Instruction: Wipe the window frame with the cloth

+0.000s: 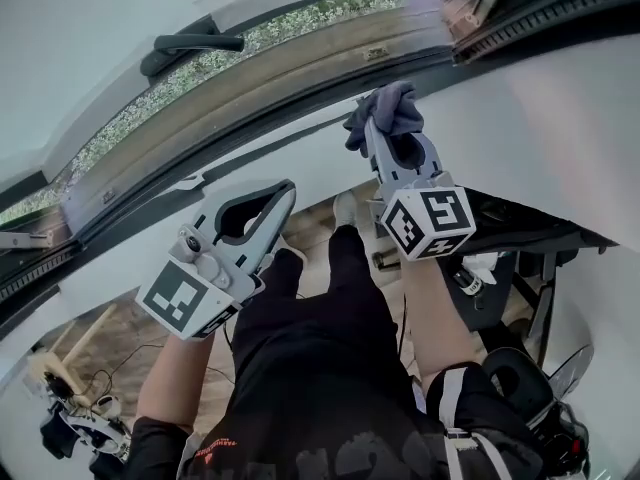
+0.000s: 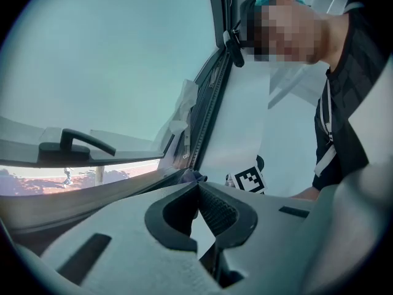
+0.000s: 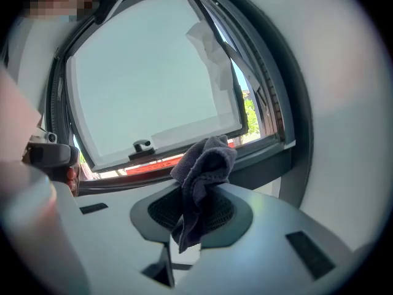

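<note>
The fingers of the right gripper [image 3: 196, 195] are clamped on a crumpled dark grey cloth [image 3: 204, 168], held just beside the lower rail of the dark window frame [image 3: 276, 155]. Below that frame, the left gripper [image 2: 198, 189] has its fingers pressed together on nothing.

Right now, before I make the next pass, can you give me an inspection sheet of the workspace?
Surface: dark window frame with a white ledge below it; the sash is tilted open.
Job's things: dark grey bunched cloth, held up at the frame; contact cannot be told.
Clutter: small loose items on the wooden floor, too small to name.
Grippers: right gripper is shut on the cloth; left gripper is shut, with nothing between its jaws, and is held lower.
Cables: thin dark cables on the floor at the lower left.
Surroundings: black window handle on the sash; green foliage outside.
</note>
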